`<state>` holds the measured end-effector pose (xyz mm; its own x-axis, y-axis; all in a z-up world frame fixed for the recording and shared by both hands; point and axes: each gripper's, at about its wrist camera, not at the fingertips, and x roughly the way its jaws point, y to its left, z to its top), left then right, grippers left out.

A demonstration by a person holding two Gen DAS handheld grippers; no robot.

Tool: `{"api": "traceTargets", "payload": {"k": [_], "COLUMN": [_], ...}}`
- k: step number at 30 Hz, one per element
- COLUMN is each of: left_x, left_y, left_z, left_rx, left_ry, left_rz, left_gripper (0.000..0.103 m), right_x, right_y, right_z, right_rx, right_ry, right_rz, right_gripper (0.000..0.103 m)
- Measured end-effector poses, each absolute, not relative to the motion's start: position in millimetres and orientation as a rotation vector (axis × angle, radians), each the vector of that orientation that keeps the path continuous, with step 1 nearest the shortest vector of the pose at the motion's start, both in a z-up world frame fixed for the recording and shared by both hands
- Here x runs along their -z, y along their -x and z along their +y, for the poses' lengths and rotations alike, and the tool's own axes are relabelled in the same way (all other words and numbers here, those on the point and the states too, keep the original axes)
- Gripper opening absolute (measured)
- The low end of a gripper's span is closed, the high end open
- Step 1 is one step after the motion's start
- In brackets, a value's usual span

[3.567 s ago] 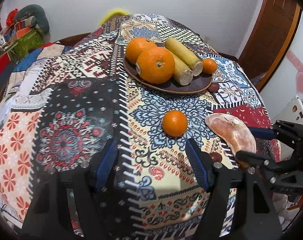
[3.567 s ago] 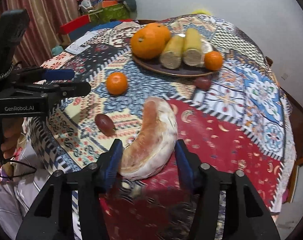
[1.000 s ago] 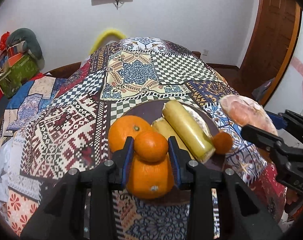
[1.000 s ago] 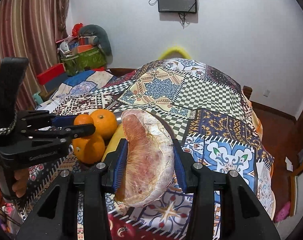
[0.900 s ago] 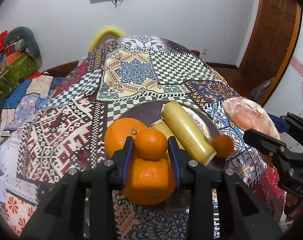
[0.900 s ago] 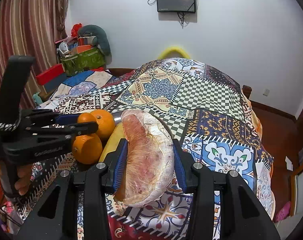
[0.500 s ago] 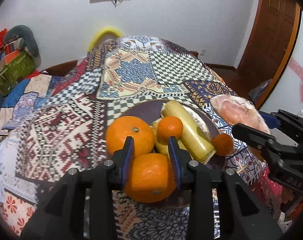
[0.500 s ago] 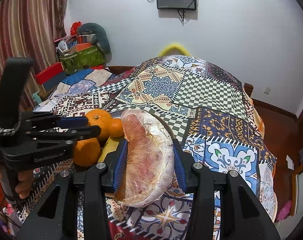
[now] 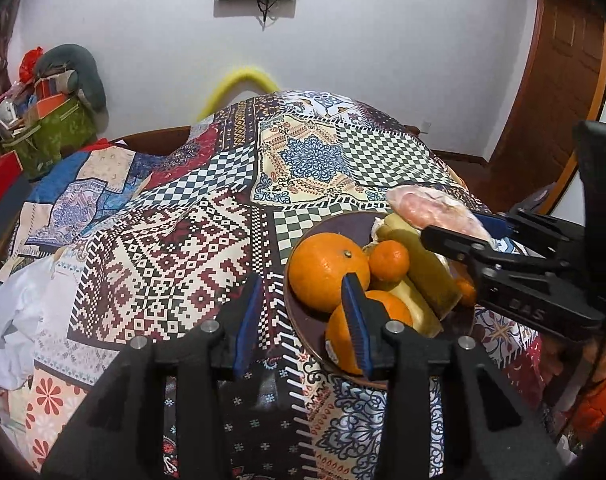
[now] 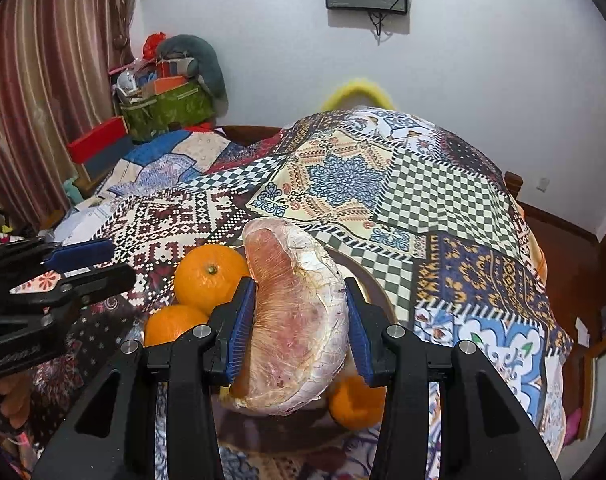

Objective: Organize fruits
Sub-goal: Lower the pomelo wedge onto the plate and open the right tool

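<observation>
A dark plate on the patchwork cloth holds two big oranges, a small orange and yellow-green cane pieces. My left gripper is open and empty, at the plate's left rim, just in front of the oranges. My right gripper is shut on a pink peeled pomelo wedge and holds it above the plate; it shows in the left wrist view too. The wedge hides much of the plate; a small orange sits below it.
The patchwork cloth covers the round table. A pile of bags and boxes stands at the back left by a striped curtain. A yellow chair back and a wooden door are behind the table.
My left gripper has let go of the small orange, which now lies on the plate, and has drawn back to the left. My right gripper has brought the pomelo wedge over the plate.
</observation>
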<state>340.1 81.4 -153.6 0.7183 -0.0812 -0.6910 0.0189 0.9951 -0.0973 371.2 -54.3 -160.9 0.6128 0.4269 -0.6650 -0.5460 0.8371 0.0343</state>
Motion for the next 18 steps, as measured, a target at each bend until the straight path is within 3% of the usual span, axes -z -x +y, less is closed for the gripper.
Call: {"api": "traceTargets", "payload": {"k": [18], "left_x": [151], "left_y": [-337], "left_z": [76], "left_rx": [0.083], "left_ry": [0.09], "left_rz": [0.751], "left_gripper": [0.04], "right_x": [165], "right_y": [-388], "right_z": [-55], "right_rx": [-0.57], "right_ry": [0.142], "right_rz": [0.776], "right_gripper": [0.043]}}
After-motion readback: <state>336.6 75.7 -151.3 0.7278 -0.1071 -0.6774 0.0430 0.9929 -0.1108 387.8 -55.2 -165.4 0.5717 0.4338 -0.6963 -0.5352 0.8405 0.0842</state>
